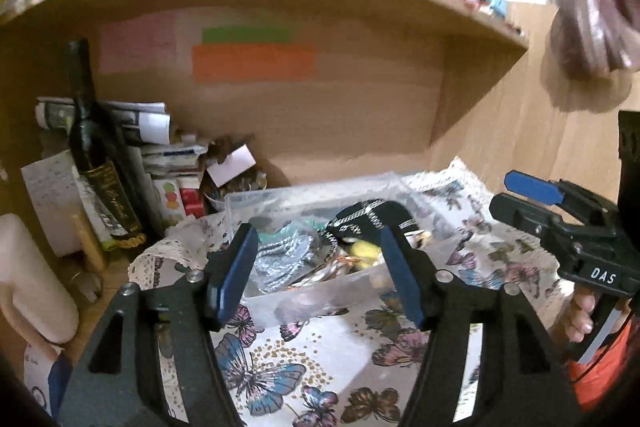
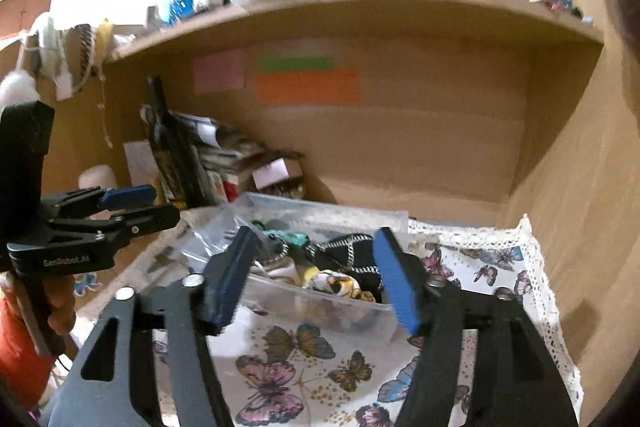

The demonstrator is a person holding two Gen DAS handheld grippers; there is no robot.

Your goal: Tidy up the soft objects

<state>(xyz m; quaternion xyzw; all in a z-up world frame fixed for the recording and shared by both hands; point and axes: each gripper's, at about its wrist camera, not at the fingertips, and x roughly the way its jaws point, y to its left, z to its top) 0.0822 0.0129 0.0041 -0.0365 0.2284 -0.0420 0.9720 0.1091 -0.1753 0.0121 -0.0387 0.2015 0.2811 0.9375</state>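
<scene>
Far left, a dark bottle (image 1: 94, 151) leans against stacked papers (image 1: 160, 143). Our left gripper (image 1: 316, 271) hangs with jaws spread wide, holding nothing. Ahead, the clear plastic box (image 1: 280, 199) sits on the butterfly cloth (image 1: 340, 359), soft fabric pieces (image 2: 344, 267) heaped inside. Our right gripper (image 2: 314, 275) hangs beside it, jaws likewise apart and empty.

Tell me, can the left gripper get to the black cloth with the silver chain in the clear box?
Probably yes. The left gripper is open and empty, aimed at the clear box. The box has no lid, and the black cloth lies on top of the pile, with nothing between them.
</scene>
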